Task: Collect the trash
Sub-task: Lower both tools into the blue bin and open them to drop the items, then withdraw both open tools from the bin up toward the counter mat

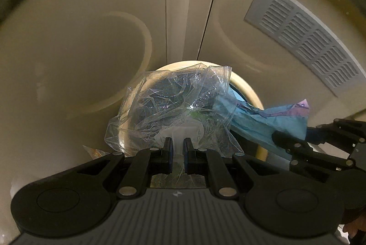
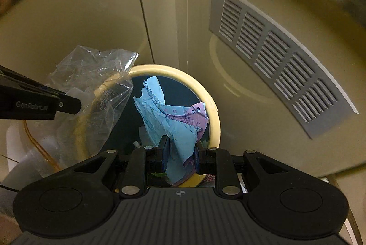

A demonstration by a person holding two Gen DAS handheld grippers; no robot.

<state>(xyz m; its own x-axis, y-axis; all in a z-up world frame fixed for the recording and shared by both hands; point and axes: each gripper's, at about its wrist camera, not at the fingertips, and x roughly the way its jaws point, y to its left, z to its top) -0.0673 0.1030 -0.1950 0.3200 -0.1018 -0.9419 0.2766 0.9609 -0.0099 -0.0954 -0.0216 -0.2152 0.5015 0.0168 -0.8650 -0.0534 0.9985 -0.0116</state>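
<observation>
A crumpled clear plastic wrapper [image 1: 173,107] hangs between the pads of my left gripper [image 1: 178,148], which is shut on it, right above a round bin with a cream rim [image 1: 249,89]. To its right, my right gripper [image 1: 278,138] grips a crumpled blue and pink paper [image 1: 263,121]. In the right wrist view my right gripper [image 2: 180,153] is shut on that paper [image 2: 164,116] over the dark mouth of the bin [image 2: 212,107]. My left gripper [image 2: 76,105] reaches in from the left with the clear wrapper [image 2: 91,84] draped over the bin's left rim.
Cream cabinet doors with a dark vertical seam [image 1: 210,16] stand close behind the bin. A grey slatted vent grille [image 2: 274,57] is set in the right door. A white object with an orange cord [image 2: 16,153] lies left of the bin.
</observation>
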